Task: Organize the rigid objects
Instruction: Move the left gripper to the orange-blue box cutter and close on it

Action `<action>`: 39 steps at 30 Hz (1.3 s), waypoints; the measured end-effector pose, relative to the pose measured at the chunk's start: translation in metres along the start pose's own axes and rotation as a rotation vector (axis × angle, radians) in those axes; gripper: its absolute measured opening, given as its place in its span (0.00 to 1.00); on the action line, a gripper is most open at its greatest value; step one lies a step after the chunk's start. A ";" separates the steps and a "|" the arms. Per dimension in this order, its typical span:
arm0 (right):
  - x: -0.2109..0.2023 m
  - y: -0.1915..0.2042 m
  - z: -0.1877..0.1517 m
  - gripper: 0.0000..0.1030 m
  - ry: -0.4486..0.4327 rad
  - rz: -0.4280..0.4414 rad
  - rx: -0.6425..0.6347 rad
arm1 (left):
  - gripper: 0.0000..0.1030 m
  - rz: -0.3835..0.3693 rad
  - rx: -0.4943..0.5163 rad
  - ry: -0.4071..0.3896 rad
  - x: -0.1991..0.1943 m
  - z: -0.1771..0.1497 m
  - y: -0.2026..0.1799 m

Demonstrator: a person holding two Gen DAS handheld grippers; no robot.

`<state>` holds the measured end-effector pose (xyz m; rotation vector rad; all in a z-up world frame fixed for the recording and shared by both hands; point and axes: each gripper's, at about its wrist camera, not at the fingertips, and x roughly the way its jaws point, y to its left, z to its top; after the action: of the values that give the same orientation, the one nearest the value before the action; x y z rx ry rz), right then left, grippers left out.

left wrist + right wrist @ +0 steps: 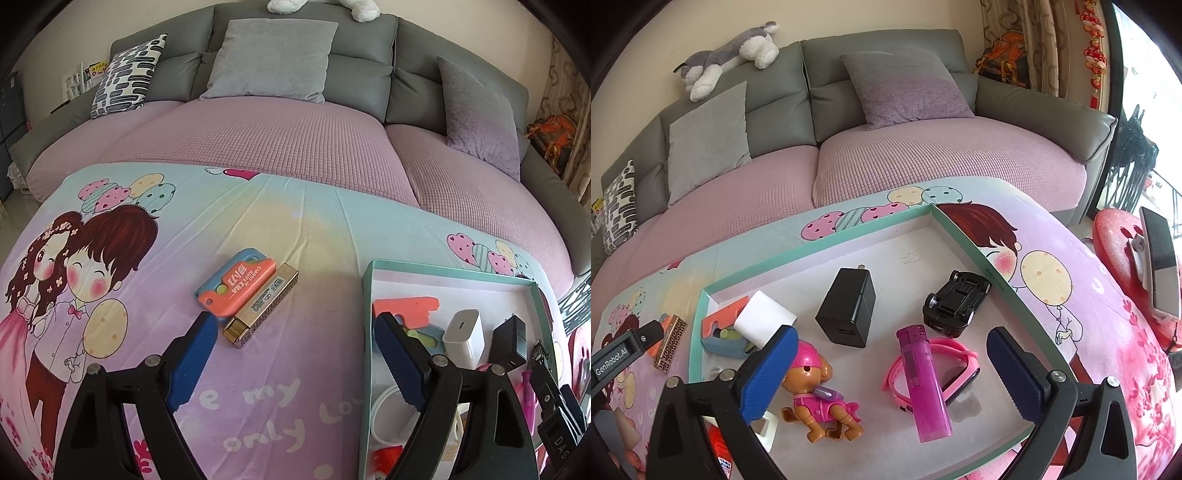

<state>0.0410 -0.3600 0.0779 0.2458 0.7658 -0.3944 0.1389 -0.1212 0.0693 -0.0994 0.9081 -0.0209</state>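
- Left wrist view: the left hand-held gripper [295, 354] is spread wide and holds nothing. One blue pad stands just beside the near end of the harmonica [260, 305], the other is over the box [448, 268].
- The harmonica lies in the centre of the frame on the printed cloth [314, 214] of the desk, touching the orange and blue toy knife [236, 282] along its long side.
- I judge the harmonica stiff, a little heavy and smooth, so it can slip. It is better to take it across the narrow width, near the middle.
- The toy knife looks like light plastic; its flat sides give a good hold.
- Right wrist view: the right hand-held gripper [892, 365] is spread and empty, above the purple lighter [925, 384] and the pink watch [955, 363] in the lower centre, inside the box.
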 end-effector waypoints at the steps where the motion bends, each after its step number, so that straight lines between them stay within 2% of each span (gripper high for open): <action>1: 0.000 0.002 0.000 1.00 0.000 0.003 -0.005 | 0.85 0.001 0.004 0.001 0.000 0.000 -0.001; 7: -0.003 0.025 -0.001 1.00 -0.007 0.043 -0.051 | 0.85 0.005 0.008 -0.001 -0.002 0.001 0.002; 15: -0.004 0.053 -0.004 1.00 -0.007 0.097 -0.102 | 0.85 0.088 -0.050 -0.007 -0.001 0.003 0.037; 16: -0.004 0.057 -0.005 1.00 -0.008 0.104 -0.108 | 0.87 0.099 -0.058 -0.006 -0.001 0.003 0.042; 17: -0.005 0.060 -0.005 1.00 -0.008 0.110 -0.115 | 0.98 0.105 -0.066 -0.005 -0.001 0.003 0.047; 18: -0.005 0.064 -0.006 1.00 -0.008 0.117 -0.122 | 1.00 0.108 -0.075 -0.007 -0.001 0.002 0.051; 29: -0.004 0.094 -0.014 1.00 0.009 0.165 -0.176 | 1.00 0.128 -0.147 -0.021 -0.009 0.001 0.084; 39: 0.001 0.117 -0.022 1.00 0.027 0.169 -0.228 | 1.00 0.127 -0.209 -0.004 -0.006 -0.002 0.112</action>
<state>0.0782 -0.2466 0.0705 0.1012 0.8024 -0.1422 0.1316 -0.0093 0.0621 -0.2357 0.9094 0.1930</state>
